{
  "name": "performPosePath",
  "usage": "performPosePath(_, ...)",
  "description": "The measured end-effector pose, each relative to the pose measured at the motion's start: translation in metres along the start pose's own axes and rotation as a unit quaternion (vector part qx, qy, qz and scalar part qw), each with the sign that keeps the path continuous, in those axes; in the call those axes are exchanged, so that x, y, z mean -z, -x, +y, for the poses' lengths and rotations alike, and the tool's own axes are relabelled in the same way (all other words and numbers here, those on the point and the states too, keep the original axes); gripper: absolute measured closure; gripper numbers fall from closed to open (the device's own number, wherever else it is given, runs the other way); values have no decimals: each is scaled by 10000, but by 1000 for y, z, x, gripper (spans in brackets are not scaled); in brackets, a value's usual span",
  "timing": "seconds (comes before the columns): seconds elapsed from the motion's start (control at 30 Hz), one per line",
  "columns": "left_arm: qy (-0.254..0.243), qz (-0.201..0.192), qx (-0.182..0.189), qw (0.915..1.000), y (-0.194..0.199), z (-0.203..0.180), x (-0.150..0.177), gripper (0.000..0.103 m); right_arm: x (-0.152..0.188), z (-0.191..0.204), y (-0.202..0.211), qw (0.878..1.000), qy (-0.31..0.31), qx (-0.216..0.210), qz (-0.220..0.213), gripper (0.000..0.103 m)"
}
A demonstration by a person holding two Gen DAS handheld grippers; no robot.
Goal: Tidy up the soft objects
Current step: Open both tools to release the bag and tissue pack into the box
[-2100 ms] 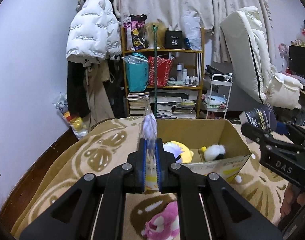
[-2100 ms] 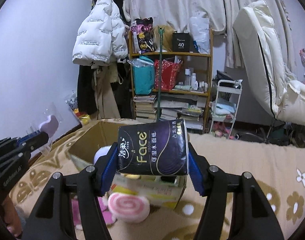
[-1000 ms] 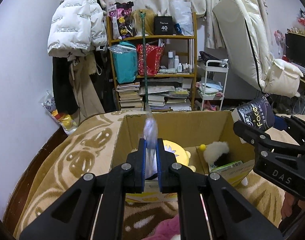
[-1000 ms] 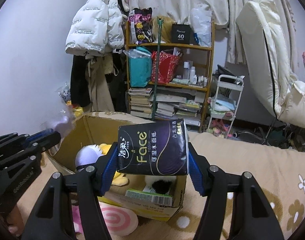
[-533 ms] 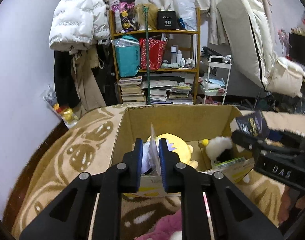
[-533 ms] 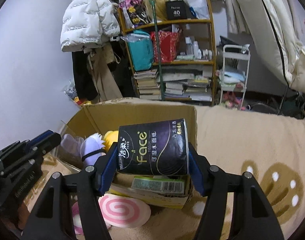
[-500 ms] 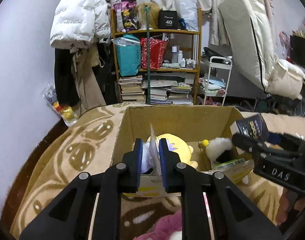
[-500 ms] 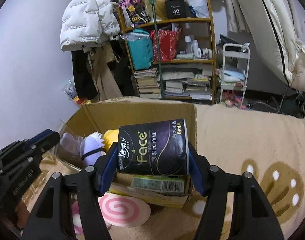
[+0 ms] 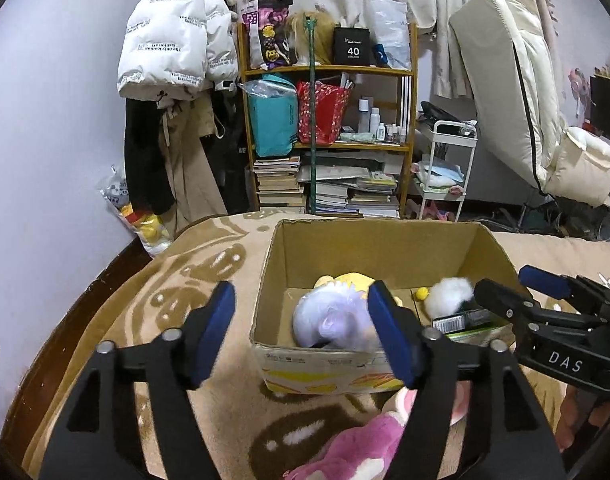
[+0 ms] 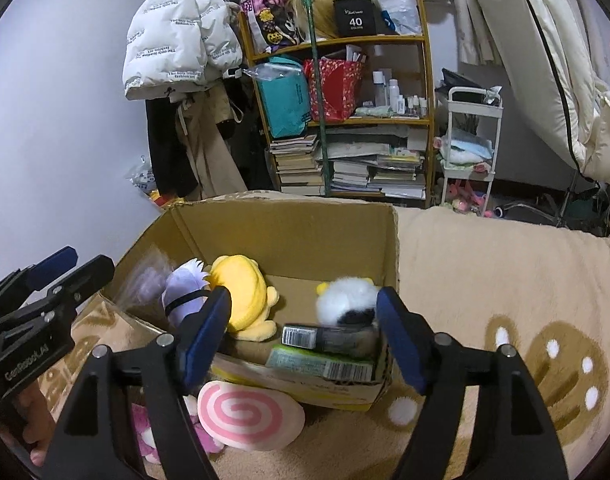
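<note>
Both my grippers are hanging over the cardboard box (image 9: 385, 248), jaws spread wide and gripping nothing. The left gripper (image 9: 301, 332) has just been opening; the bagged purple plush (image 9: 333, 320) is lying in the box's near left corner, seen between the jaws but not pinched. The right gripper (image 10: 303, 332) has just been opening too; the dark tissue pack (image 10: 329, 336) is lying on its side in the box on top of a green packet (image 10: 321, 362), clear of both pads.

Also sitting in the box: a yellow plush (image 10: 243, 288) next to the purple one, and a fluffy white-and-black plush (image 10: 347, 300) behind the tissue pack. Box walls are plain corrugated brown, with a yellow print on the outer front face.

Outside, against the near wall: a round pink-and-white swirl cushion (image 10: 249, 414), and a fuzzy pink plush (image 9: 353, 452) just beside it, partly hidden behind my gripper fingers.

Everything is resting on a bed with a tan fleece blanket (image 10: 505, 280) showing a darker brown pattern with white dots. Behind it, a wooden shelf (image 9: 329, 128) is holding stacked books, bags and bottles. A white puffer jacket (image 9: 173, 40) is hanging left of it, and a white cart (image 9: 445, 172) is standing on the right.
</note>
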State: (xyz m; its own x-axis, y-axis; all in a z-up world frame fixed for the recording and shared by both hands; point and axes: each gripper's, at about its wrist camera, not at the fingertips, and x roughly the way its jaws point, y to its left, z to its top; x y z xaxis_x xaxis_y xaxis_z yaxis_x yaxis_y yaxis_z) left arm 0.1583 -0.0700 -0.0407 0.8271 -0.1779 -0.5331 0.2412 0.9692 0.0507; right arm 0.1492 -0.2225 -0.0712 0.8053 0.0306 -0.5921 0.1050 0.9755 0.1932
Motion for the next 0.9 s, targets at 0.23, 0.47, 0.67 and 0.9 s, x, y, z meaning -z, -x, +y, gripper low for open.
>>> performPosePath(0.23,-63,68,-81,9999,6,1,2,18,-1,4,7,10000,53,-32,-67,14)
performPosePath(0.47,-96,261,-213,9994,10,10,9,11,-1,8,15,9998,115,139,-131,4)
performPosePath(0.67,-64,299,-257,9992,24,14,13,6,0,10,25,9997,97,142,-170,1)
performPosePath(0.9,-126,321,-317,9989,46,11,21,5,8,13,44,9996,76,105,-242,0)
